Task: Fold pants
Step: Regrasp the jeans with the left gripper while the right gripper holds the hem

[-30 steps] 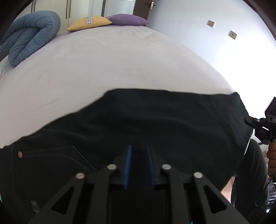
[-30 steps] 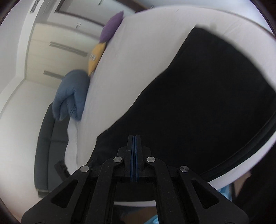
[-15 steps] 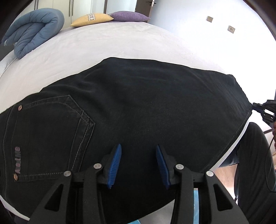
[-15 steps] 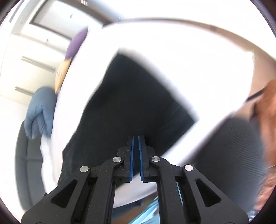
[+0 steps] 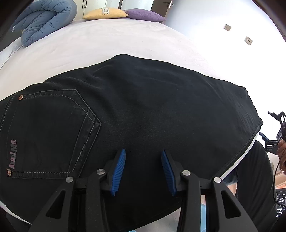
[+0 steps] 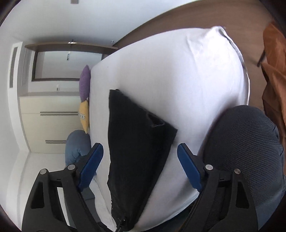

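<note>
Pants (image 5: pixel 143 116) lie folded lengthwise on the bed (image 5: pixel 107 41); a crosswise fold looks left. Left gripper (image 5: pixel 143 169) hangs open and empty above them, while right gripper (image 6: pixel 140 164) jaws are opening, gripping nothing.

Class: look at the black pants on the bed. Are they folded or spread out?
Folded. The black pants lie on the bed as one compact panel, with layered hem edges at a corner.

Matt black denim pants (image 5: pixel 152 110); smooth white cloth sheet (image 5: pixel 110 41)

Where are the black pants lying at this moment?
The black pants lie flat on the white bed at its near edge, just beyond the left gripper, well short of the yellow pillow.
</note>
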`<control>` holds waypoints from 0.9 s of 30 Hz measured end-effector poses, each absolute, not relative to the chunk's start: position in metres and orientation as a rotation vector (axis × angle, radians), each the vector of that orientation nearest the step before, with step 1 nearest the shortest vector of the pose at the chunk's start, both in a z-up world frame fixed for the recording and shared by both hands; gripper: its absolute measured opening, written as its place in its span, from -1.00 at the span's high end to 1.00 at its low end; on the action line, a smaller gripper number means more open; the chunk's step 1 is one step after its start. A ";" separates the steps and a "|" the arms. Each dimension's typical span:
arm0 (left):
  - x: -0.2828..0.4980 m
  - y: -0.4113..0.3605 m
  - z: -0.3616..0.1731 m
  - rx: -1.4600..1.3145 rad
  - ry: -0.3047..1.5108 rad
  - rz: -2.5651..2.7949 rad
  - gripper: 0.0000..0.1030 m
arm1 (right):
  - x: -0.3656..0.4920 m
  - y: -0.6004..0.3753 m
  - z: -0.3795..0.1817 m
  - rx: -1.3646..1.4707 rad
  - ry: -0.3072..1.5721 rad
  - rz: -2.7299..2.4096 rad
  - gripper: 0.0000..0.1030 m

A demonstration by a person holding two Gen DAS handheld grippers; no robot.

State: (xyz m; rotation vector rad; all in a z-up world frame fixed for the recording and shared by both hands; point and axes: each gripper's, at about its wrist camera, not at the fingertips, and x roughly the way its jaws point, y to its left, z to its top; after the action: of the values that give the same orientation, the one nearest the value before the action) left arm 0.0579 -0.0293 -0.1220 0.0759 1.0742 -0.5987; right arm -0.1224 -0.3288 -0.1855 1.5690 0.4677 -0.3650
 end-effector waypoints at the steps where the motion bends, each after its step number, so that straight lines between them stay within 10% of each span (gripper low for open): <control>1: 0.059 -0.032 -0.123 0.078 1.074 -0.596 0.13 | -0.119 -0.331 -0.194 1.575 0.465 -0.348 -0.46; 23: 0.059 -0.037 -0.124 0.090 1.080 -0.591 0.12 | -0.132 -0.331 -0.238 1.782 0.146 -0.227 0.09; 27: 0.059 -0.039 -0.124 0.091 1.083 -0.589 0.12 | -0.116 -0.333 -0.250 1.766 0.169 -0.218 0.44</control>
State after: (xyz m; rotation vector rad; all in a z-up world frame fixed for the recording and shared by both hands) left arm 0.0591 -0.0387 -0.1240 0.0909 1.0828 -0.5892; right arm -0.1158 -0.3332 -0.2499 1.7658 0.1694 -0.2184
